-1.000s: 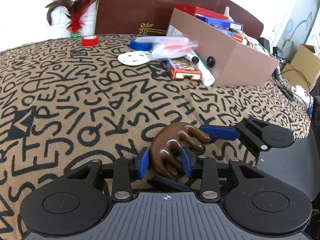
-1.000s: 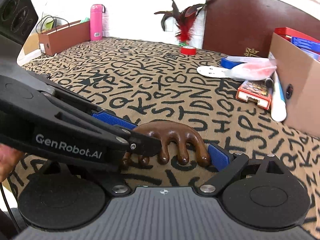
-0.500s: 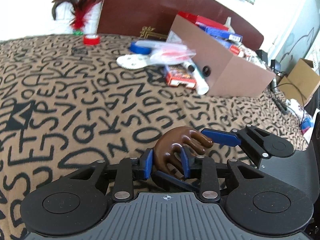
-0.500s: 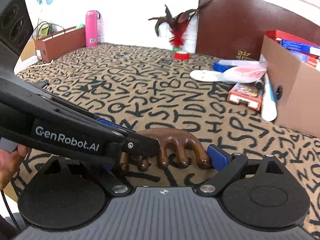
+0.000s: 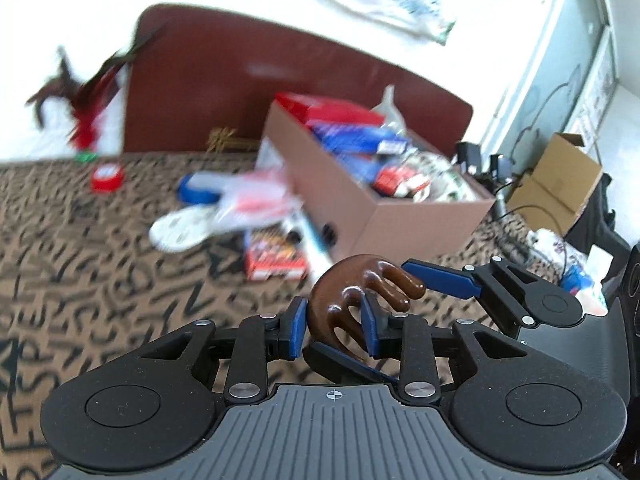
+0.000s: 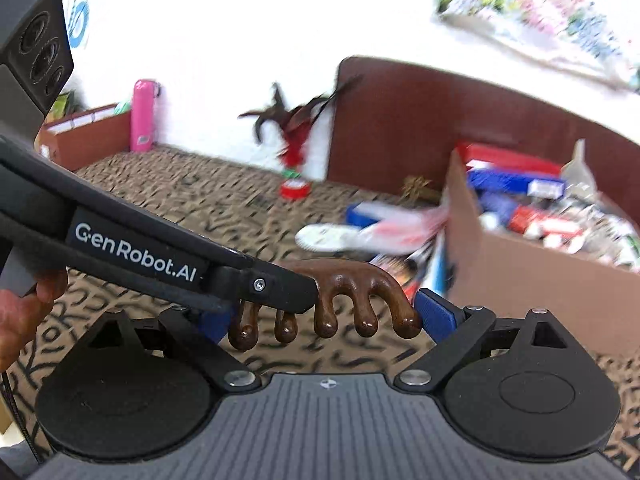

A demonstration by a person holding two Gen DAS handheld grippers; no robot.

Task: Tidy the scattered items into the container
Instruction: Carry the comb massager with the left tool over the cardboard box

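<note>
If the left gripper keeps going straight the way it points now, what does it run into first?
Probably the cardboard box, at its near corner. The left gripper, shut on the brown wooden comb, aims just above the small red box on the bedspread; depth is unclear.

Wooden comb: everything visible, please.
The comb is glossy dark brown, wood by its look, with an arched back and five thick rounded teeth pointing down. It is off the patterned cloth, held by both claws: the left claw pinches one end, the right claw's blue pads flank its length. The box sits beyond.
</note>
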